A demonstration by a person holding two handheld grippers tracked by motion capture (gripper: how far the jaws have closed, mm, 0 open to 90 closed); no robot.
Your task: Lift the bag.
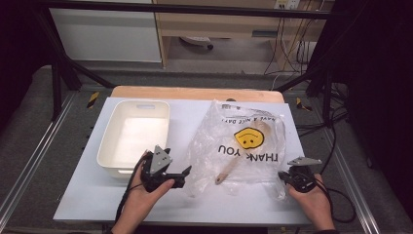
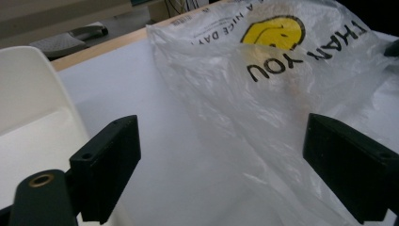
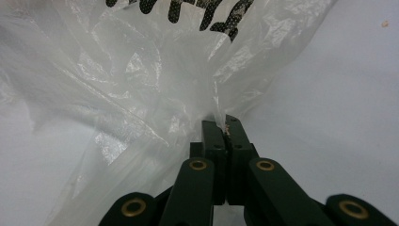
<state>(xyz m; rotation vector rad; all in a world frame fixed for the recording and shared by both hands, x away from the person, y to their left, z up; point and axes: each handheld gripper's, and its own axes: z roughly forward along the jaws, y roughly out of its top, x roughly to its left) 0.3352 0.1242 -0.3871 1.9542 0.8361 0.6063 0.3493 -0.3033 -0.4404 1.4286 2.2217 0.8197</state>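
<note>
Crinkled clear plastic bag, printed with a yellow smiley, lies right of centre holding a wooden spoon. Right gripper pinches its near-right edge; left gripper gapes wide beside a smooth white rectangular tub.

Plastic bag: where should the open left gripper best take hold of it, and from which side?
Probably the plastic bag's loose near-left edge, approached from the left: the left gripper is open beside it, the right gripper already pinches the opposite edge, and the wooden tool lies clear, mid-bag.
</note>
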